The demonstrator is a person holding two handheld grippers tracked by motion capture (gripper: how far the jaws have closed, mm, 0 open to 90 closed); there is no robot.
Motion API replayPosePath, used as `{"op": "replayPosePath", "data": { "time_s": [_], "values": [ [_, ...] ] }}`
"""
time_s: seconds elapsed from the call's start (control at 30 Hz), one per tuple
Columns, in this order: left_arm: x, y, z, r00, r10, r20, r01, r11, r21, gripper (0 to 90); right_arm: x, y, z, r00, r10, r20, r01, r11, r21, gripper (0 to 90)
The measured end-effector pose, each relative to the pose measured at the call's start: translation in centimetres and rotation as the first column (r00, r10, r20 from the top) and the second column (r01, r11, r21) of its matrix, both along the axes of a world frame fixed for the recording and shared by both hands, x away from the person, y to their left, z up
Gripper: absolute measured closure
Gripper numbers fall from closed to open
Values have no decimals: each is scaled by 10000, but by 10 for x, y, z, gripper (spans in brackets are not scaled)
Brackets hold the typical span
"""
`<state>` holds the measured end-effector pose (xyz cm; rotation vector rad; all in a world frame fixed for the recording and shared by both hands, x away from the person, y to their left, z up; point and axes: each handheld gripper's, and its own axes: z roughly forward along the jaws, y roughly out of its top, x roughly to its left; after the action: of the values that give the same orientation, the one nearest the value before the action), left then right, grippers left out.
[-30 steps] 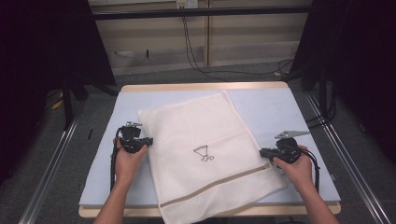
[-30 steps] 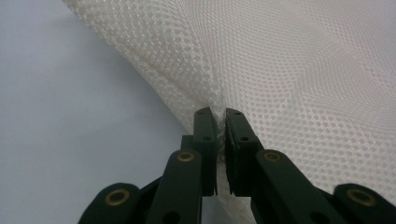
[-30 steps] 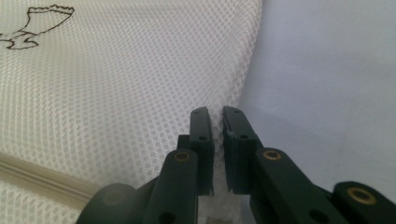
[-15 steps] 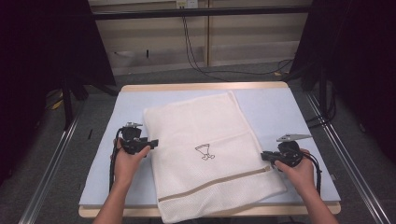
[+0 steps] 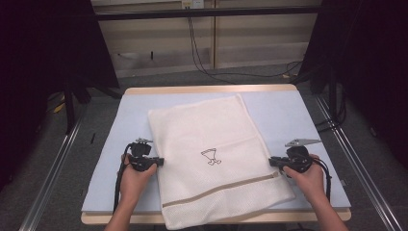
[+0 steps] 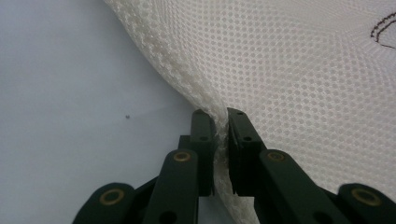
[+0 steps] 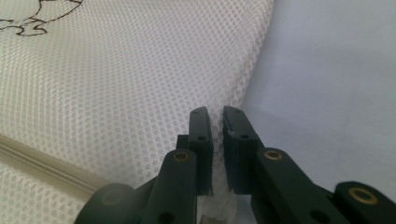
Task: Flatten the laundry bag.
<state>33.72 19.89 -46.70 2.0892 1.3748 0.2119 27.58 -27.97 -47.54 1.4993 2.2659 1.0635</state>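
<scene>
Tongs, left (image 6: 221, 122) and right (image 7: 215, 119), clamped on mesh bag (image 5: 216, 159) edges.

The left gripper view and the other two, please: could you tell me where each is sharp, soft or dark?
High view: evenly lit table, black surroundings, slightly soft. Left gripper view: mesh bag crisp mid-frame, left tongs dark and blurred near the bottom edge. Right gripper view: weave sharp, right tongs soft, no glare.
</scene>
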Motion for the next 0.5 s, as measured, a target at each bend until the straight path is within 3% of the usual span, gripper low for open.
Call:
{"op": "replayPosePath", "data": {
  "time_s": [0.07, 0.3, 0.33, 0.37, 0.43, 0.5],
  "values": [
    [8, -2, 1, 9997, 21, 261, -25, 9999, 143, 827, -1, 0, 0, 10000, -45, -34, 45, 10000, 26, 822],
    [35, -5, -2, 9976, 349, 593, -341, 9993, -145, 815, -5, 3, 1, 9999, 132, -59, -132, 9999, 15, 818],
    [37, -5, -2, 9983, 318, 488, -312, 9994, -138, 807, -6, 4, 1, 9999, 134, -52, -134, 9999, 13, 817],
    [37, -4, -2, 9987, 299, 402, -289, 9993, -242, 785, -7, 4, 1, 9999, 130, -46, -130, 9999, 8, 816],
    [34, -4, -1, 9989, 351, 319, -340, 9988, -349, 644, -8, 4, 1, 9999, 20, -112, -19, 10000, 65, 812],
    [27, -2, 1, 9991, 231, 356, -221, 9993, -300, 594, -8, 3, 0, 10000, 45, -77, -44, 9999, 125, 812]
  ]
}}
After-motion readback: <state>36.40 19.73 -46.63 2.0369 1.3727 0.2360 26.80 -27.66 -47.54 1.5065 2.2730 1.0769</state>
